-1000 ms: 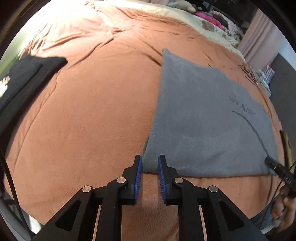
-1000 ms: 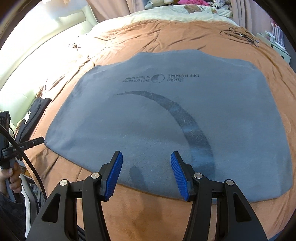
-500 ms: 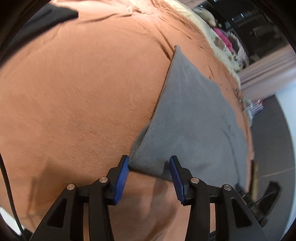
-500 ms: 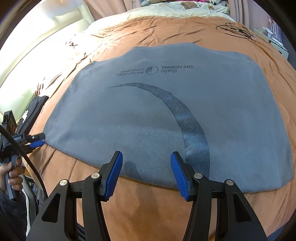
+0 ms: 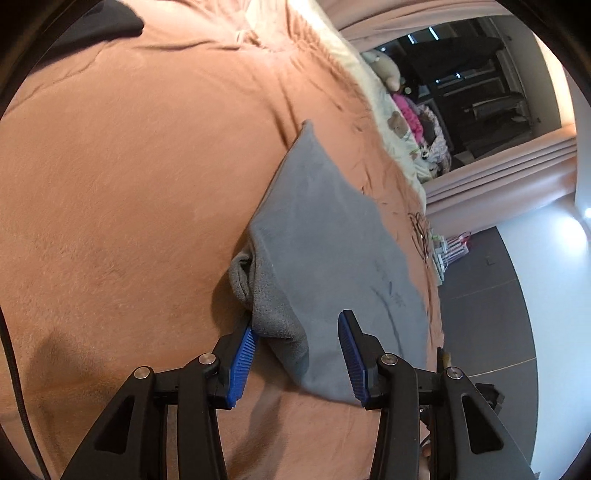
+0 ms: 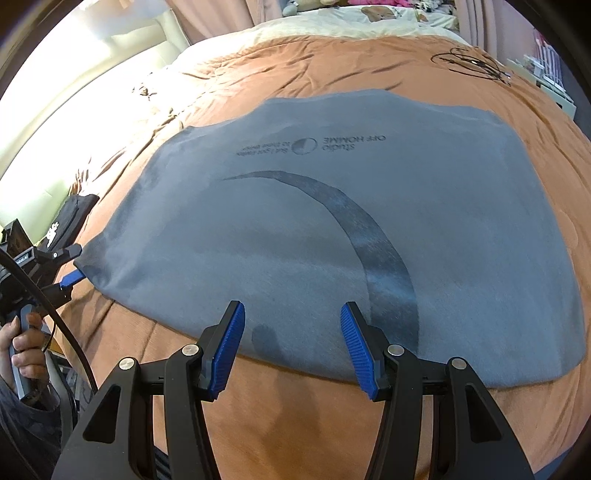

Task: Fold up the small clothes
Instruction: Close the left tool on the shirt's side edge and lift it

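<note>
A grey garment (image 6: 332,229) with a dark arc and a line of print lies flat on the brown bedspread (image 6: 295,424). My right gripper (image 6: 291,349) hovers open over its near hem, nothing pinched. My left gripper (image 5: 297,358) is rolled sideways at the garment's near left corner (image 5: 273,325). Its jaws stand apart with that bunched corner between them. The left pad (image 5: 242,362) touches the fabric and the other pad stays clear. In the right wrist view the left gripper (image 6: 75,264) straddles the same corner, held by a person's hand (image 6: 22,343).
A black garment (image 6: 70,218) lies at the bed's left side, also visible as a black garment (image 5: 92,22) in the left wrist view. A tangle of cables (image 6: 469,62) rests at the far right. Cream bedding and plush toys (image 5: 384,70) line the far end. Dark floor (image 5: 480,314) lies beyond the bed's edge.
My left gripper opened wider, rolled sideways and came onto the grey garment's corner, which now bunches up between its jaws. The right gripper stayed where it was.
</note>
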A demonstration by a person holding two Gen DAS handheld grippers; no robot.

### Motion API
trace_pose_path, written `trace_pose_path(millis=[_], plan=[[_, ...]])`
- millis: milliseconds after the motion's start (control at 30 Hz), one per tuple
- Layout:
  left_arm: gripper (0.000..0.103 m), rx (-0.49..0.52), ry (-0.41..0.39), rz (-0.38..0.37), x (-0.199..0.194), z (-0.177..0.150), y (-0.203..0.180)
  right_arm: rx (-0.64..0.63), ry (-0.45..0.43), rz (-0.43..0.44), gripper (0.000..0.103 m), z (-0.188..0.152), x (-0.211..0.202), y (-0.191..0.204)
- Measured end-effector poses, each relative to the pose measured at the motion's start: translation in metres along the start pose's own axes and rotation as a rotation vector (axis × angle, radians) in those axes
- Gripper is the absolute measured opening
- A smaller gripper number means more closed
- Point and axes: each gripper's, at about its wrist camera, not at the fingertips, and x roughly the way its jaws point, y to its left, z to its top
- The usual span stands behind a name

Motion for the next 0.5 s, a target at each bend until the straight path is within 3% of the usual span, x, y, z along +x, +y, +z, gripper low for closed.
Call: trace_pose_path(millis=[333, 500], plan=[[0.046, -0.027, 0.038, 0.084, 0.02, -0.014, 0.004, 0.005, 0.004, 0.013, 0.052, -0.001, 0.008, -0.002], [0.046, -0.049, 0.035, 0.081, 0.022, -0.012, 0.007, 0.0, 0.009, 0.009, 0.052, -0.003, 0.009, -0.004]])
